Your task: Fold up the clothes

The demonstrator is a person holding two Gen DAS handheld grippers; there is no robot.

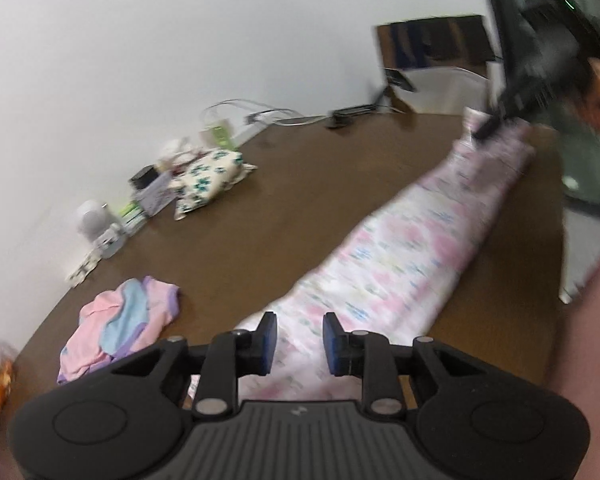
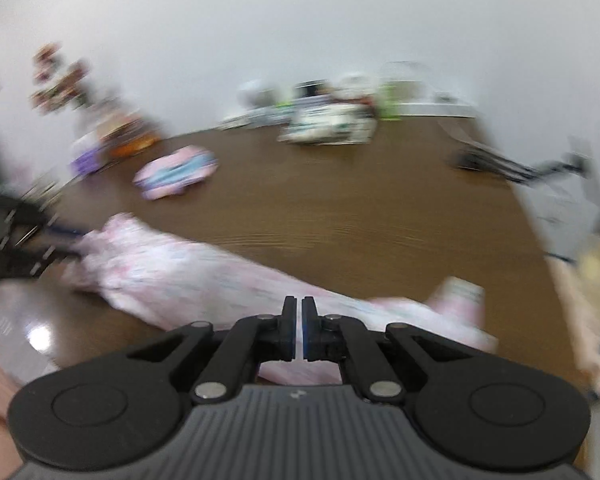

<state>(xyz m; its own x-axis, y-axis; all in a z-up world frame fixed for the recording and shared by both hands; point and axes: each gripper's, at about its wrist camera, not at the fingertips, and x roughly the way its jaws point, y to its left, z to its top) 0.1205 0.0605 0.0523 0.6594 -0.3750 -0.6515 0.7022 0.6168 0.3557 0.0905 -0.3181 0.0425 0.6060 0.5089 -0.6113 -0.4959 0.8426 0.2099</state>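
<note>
Left side first: my left gripper (image 1: 299, 342) has its fingers a narrow gap apart with nothing pinched between them. The pink floral garment (image 1: 384, 264) just runs underneath them on the brown surface (image 1: 260, 208), so that end looks let go. Over on the right, my right gripper (image 2: 299, 328) has its fingers pressed together. The cloth sits right under the tips, but I honestly can't tell if any of it is caught in there or if they're just closed on air.

What could go wrong: if the right fingers do have a bit of fabric and I pull while the left end is loose, the whole strip probably slides or bunches instead of folding cleanly. If they've got nothing, the fold just doesn't happen. It also lies close to the near edge of the surface, so a sloppy tug could drag part of it off.

Orientation: the garment is a long narrow band lying flat. In the left wrist view its long axis runs from just under my left fingers diagonally up to the right, ending by the other gripper. In the right wrist view it spans from the far left to a flipped-up corner on the right. A small pink and blue garment (image 1: 118, 326) sits well apart from it.
</note>
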